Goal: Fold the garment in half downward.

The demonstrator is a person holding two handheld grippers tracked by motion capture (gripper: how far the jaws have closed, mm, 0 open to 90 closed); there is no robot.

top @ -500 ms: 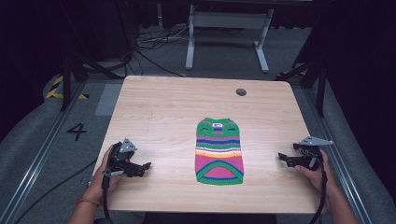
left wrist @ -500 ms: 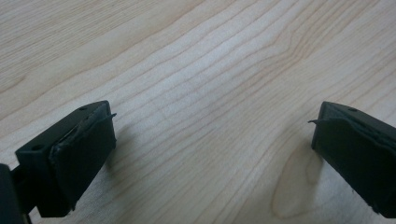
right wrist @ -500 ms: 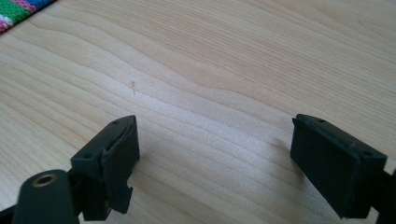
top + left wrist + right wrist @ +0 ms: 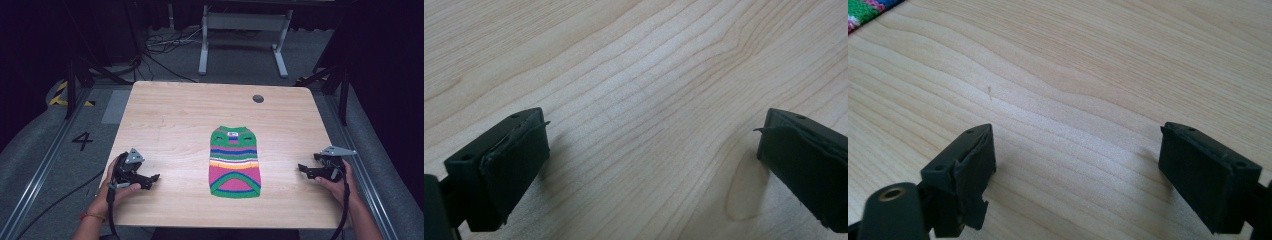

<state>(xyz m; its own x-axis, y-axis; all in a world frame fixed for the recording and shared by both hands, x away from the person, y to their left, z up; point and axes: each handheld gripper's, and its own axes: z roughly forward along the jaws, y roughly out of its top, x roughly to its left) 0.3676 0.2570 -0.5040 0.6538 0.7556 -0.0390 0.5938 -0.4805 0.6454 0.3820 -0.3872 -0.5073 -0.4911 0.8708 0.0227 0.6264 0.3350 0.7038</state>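
Left gripper [image 4: 150, 181] low over the desk [image 4: 170, 125] near its front left corner, fingers [image 4: 506, 165] spread wide apart, gripping nothing; bare wood grain between them in the left gripper view. Right gripper [image 4: 303, 170] low near the front right edge, fingers [image 4: 965, 170] likewise wide open and empty, bare wood between and ahead of them. Striped knit garment [image 4: 234, 162] flat on the desk, between the two sets of fingers and well apart from both: neck end with its small white label away from the person, green hem toward the front edge. Bands of green, blue, pink, yellow and white across it. In the right gripper view, a green-and-pink corner of the garment [image 4: 868, 12] far ahead of the fingers, at upper left. Small dark round hole [image 4: 258, 98] in the desk beyond the garment, near the far edge.
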